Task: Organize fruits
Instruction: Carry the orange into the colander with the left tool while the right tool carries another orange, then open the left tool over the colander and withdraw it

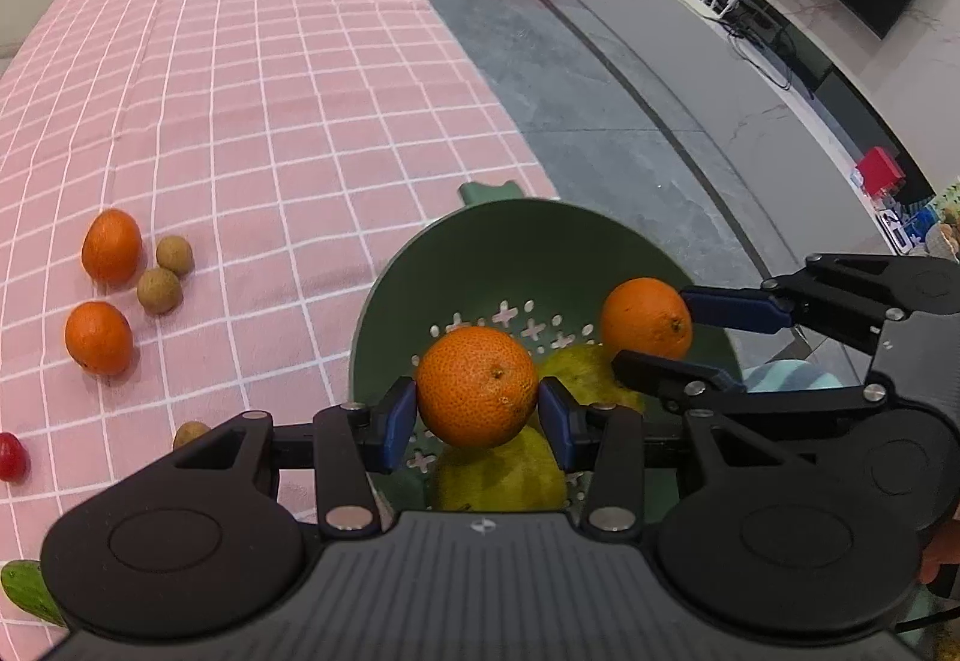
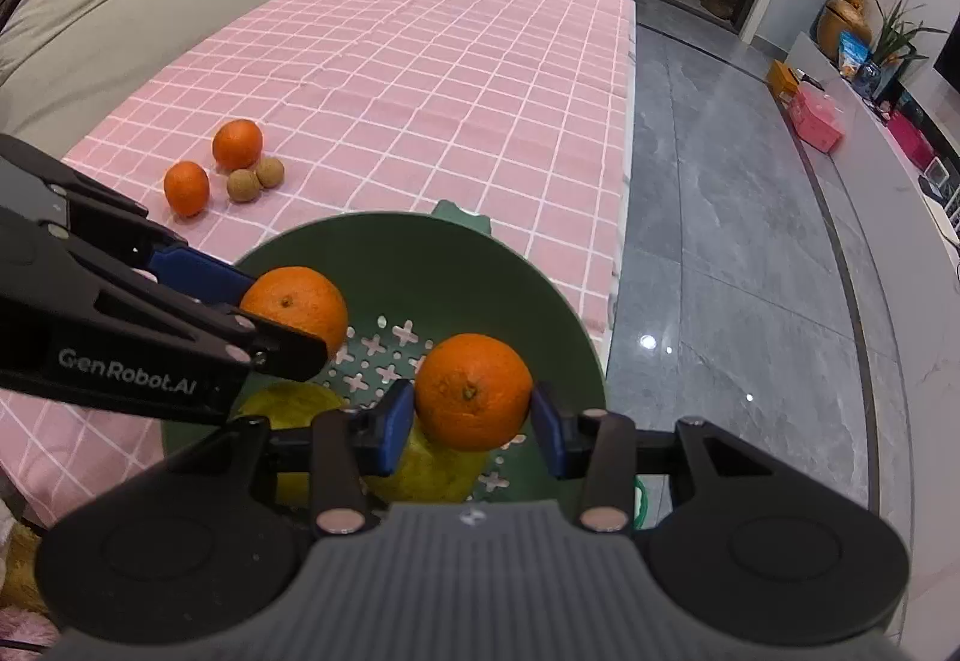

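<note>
The left gripper [image 1: 477,409] has its jaws pinching an orange [image 1: 477,386] above the green colander [image 1: 516,241], which sits at the edge of the pink checked tabletop [image 1: 270,90]. The right gripper [image 2: 473,418] pinches a second orange [image 2: 473,391] over the same colander, where yellow fruit [image 2: 432,472] lies. Two more oranges [image 1: 111,245] and small brown fruits [image 1: 159,290] rest on the cloth

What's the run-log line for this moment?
left gripper: holds orange | right gripper: holds orange | both over green colander | two oranges left on tablecloth
</note>
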Tool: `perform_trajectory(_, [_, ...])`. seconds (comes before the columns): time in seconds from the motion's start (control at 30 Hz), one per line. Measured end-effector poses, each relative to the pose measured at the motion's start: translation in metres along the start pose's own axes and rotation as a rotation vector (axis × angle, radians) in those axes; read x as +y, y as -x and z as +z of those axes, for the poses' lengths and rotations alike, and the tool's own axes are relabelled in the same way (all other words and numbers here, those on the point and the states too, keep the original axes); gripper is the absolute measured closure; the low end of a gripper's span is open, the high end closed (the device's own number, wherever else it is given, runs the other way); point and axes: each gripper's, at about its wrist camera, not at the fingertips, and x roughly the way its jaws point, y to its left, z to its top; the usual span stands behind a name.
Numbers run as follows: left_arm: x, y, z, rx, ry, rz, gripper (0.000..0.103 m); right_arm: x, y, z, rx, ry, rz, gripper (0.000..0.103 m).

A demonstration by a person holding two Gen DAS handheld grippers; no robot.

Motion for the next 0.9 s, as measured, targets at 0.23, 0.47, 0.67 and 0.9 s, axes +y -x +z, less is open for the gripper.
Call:
perform_trajectory(0.23, [0.005, -0.009, 0.001, 0.016, 0.012, 0.012, 0.053, 0.0, -0.008, 0.005, 0.004, 0.009, -0.005, 0.063])
perform_trajectory(0.47, [0.004, -0.008, 0.001, 0.008, 0.006, 0.009, 0.052, -0.002, -0.009, 0.007, -0.005, 0.016, -0.011, 0.064])
perform_trajectory(0.67, [0.007, -0.006, 0.001, 0.005, 0.028, 0.001, 0.044, -0.002, -0.008, 0.008, -0.009, 0.016, -0.018, 0.065])
perform_trajectory(0.9, [0.007, 0.009, 0.003, -0.042, 0.042, 0.008, 0.036, 0.001, 0.003, 0.008, -0.022, 0.006, -0.052, 0.056])
